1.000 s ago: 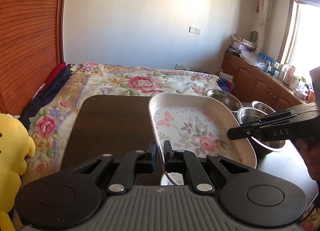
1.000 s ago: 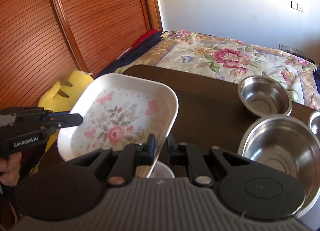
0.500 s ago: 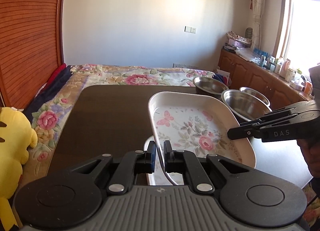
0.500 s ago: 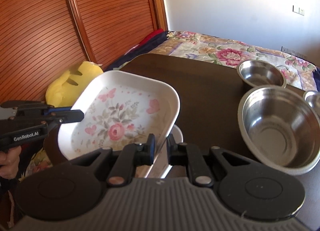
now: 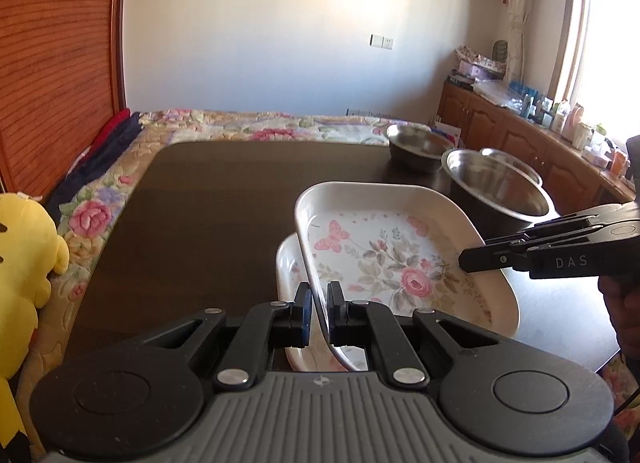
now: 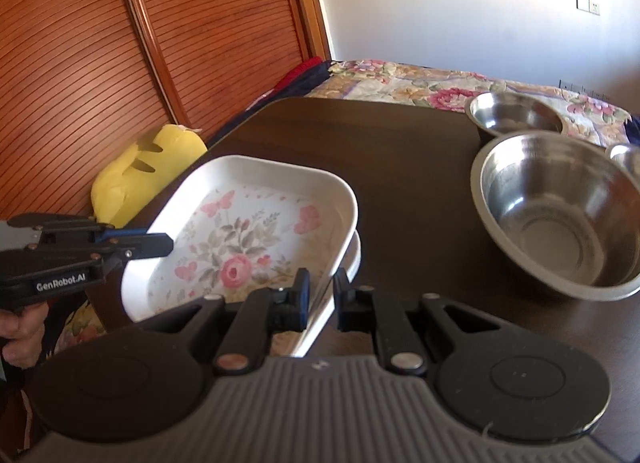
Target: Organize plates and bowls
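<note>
A white rectangular plate with a rose print (image 5: pixel 400 263) (image 6: pixel 248 239) hangs tilted just above a second, matching plate (image 5: pixel 286 267) (image 6: pixel 355 259) that lies on the dark table. My left gripper (image 5: pixel 318 303) (image 6: pixel 166 242) is shut on the upper plate's left rim. My right gripper (image 6: pixel 320 295) (image 5: pixel 466 259) is shut on the opposite rim. Most of the lower plate is hidden under the upper one.
A large steel bowl (image 5: pixel 496 191) (image 6: pixel 560 215) stands to the right of the plates, with a smaller one (image 5: pixel 416 143) (image 6: pixel 516 115) behind it and a third (image 5: pixel 510 159) partly hidden. The dark table (image 5: pixel 220 203) stretches left. A yellow plush toy (image 5: pixel 24 255) sits off its left edge.
Both grippers have carried the rose plate downward, and it now hangs close over the second plate. The steel bowls look nearer to eye level than before.
</note>
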The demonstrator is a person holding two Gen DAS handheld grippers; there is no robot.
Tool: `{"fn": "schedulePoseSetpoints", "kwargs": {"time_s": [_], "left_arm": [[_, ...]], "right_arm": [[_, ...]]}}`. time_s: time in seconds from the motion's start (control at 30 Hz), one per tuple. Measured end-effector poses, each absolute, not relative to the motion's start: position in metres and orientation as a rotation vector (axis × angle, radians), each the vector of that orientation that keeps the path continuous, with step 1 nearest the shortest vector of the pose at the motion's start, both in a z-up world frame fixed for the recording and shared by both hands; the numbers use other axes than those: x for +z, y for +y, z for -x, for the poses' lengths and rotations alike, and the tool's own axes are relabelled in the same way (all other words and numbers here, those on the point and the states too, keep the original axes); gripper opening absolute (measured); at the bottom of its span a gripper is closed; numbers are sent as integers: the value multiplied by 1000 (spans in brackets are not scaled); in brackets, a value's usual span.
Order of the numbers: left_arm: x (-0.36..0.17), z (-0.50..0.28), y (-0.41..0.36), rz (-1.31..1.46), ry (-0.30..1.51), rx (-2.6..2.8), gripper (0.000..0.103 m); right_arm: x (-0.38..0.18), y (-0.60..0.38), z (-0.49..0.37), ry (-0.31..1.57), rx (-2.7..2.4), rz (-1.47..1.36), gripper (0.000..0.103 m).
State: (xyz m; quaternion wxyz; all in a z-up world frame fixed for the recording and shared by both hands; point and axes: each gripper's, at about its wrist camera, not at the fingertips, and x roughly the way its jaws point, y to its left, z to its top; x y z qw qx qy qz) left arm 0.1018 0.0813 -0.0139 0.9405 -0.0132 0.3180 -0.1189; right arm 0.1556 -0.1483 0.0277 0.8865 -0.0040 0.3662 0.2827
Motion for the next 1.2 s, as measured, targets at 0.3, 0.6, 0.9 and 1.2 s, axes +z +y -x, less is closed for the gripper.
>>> {"fn": "schedulePoseSetpoints", "kwargs": {"time_s": [0.3, 0.6, 0.9, 1.2], "left_arm": [[-25, -110, 84, 30, 680, -225, 8], [-28, -116, 87, 33, 689, -221, 9], [-31, -113, 85, 23, 674, -208, 9], [-35, -115, 87, 55, 674, -187, 9]], "right_arm": [[20, -146, -155, 754, 596, -7, 14], [14, -145, -154, 726, 598, -27, 14], [7, -151, -140, 652, 585, -60, 14], [0, -156, -135, 598, 574, -106, 15]]}}
